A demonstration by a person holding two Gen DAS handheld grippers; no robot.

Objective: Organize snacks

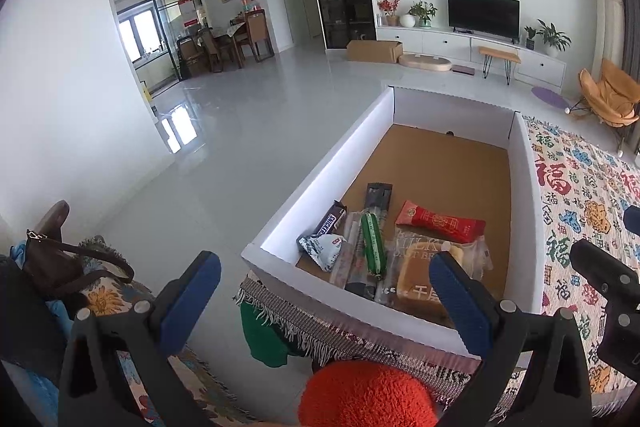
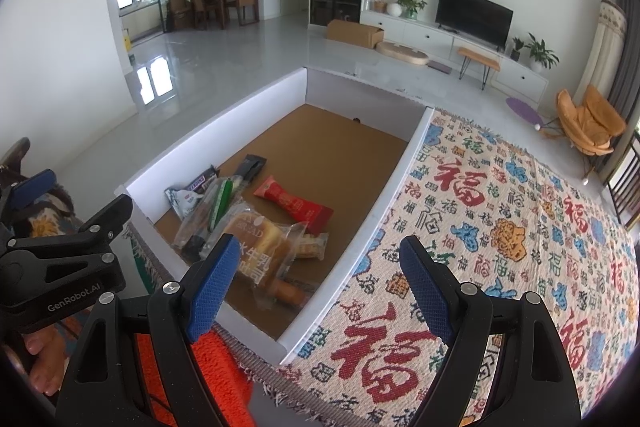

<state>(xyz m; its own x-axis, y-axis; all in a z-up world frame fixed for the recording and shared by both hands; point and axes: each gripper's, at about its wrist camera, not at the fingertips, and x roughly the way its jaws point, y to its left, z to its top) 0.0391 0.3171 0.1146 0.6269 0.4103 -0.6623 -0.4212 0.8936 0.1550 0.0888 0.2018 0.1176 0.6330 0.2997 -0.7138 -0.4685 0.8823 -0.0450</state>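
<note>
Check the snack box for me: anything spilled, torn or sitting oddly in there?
Nothing spilled or torn. The snacks are just jumbled at the near end of the white box: the bread pack overlaps neighbours, the red packet lies diagonal. Both grippers hover open, empty.

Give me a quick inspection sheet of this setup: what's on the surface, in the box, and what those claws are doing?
Surface: patterned cloth under a white box.
Job's things: snacks heaped at the box's near end: red packet, bread bag, green stick, Snickers bar, white pouch.
Clutter: brown bag, orange fabric.
Grippers: left claw open, empty; right claw open, empty.
Cables: nothing seen.
Surroundings: living room, TV, cardboard carton, orange chair.
</note>
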